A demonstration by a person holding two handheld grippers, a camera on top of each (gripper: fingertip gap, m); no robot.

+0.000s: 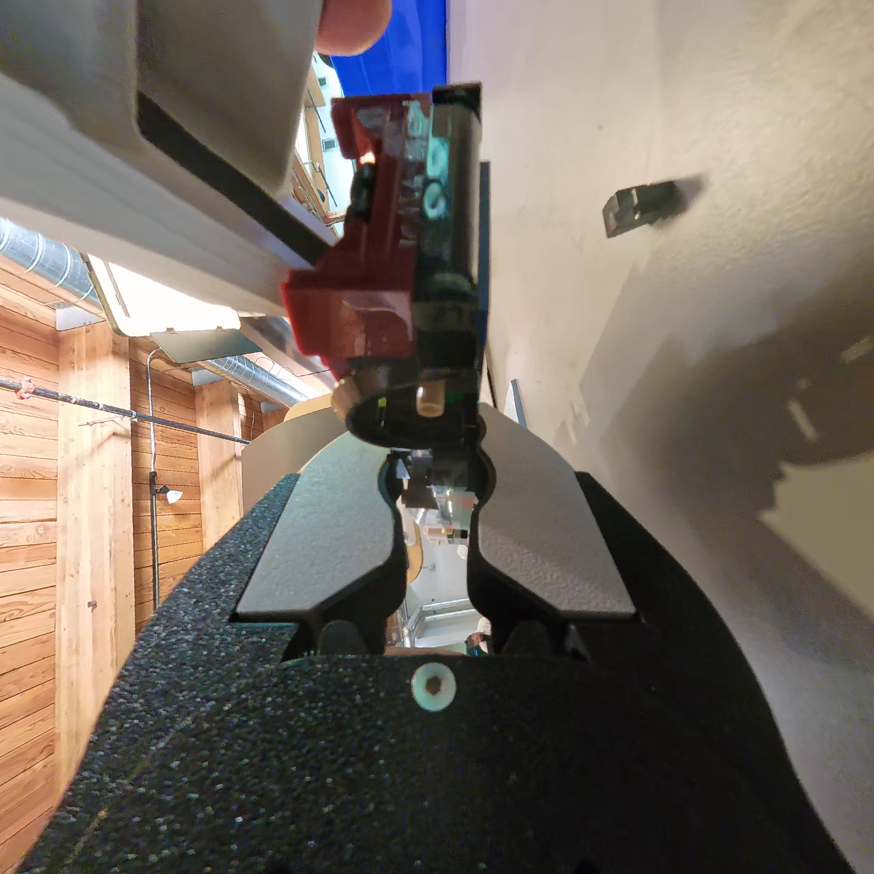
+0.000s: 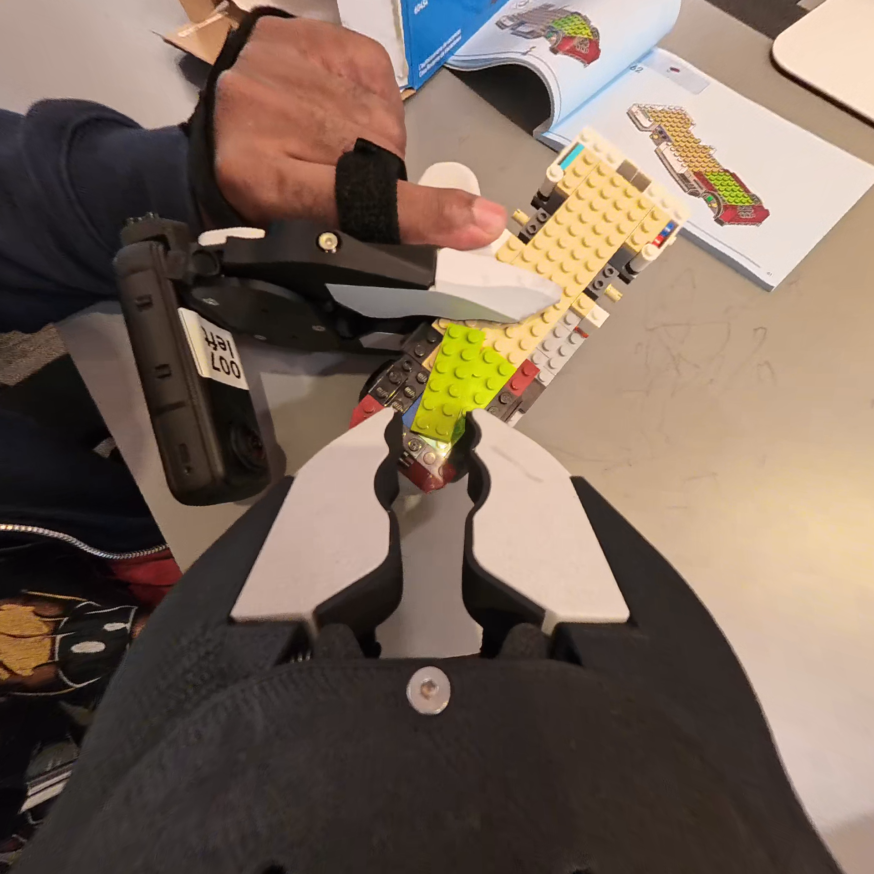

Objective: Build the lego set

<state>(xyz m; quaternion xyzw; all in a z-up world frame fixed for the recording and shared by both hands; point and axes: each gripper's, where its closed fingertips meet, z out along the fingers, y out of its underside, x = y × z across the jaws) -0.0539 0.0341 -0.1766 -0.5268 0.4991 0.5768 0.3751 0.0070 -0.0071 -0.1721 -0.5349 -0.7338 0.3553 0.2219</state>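
The grey table [image 2: 709, 473] bears faint scribble marks on its bare part. On it, toward the far right, lies an open instruction booklet [image 2: 738, 156] with pictures of a brick vehicle; a blue box [image 2: 440, 38] lies just beyond it.

The brick model [image 2: 586, 227], a long vehicle with a tan studded deck, grey and white edging, black and dark red parts at the near end, is held tilted above the table between the two grippers. A lime green wedge plate [image 2: 463, 378] sits on its near end, partly over the tan deck.

The left gripper [image 2: 496, 265], worn on a hand [image 2: 302, 118] with black straps, is clamped on the model's flank: one white finger [image 2: 473, 288] lies across the tan deck, the other shows beyond it. In the left wrist view the model's dark red and black underside [image 1: 378, 293] fills the space ahead of the white fingers [image 1: 331, 511]; that view is blurred there and the pads' contact cannot be made out.

The right gripper [image 2: 432, 416] has its two white fingertips [image 2: 373, 425] on either side of the narrow near end of the lime green wedge plate. The right tip touches the plate's edge; a gap shows on the left side, with blue and black bricks visible in it. Firm grasp cannot be confirmed

A small black piece [image 1: 643, 213] lies apart on the table in the left wrist view
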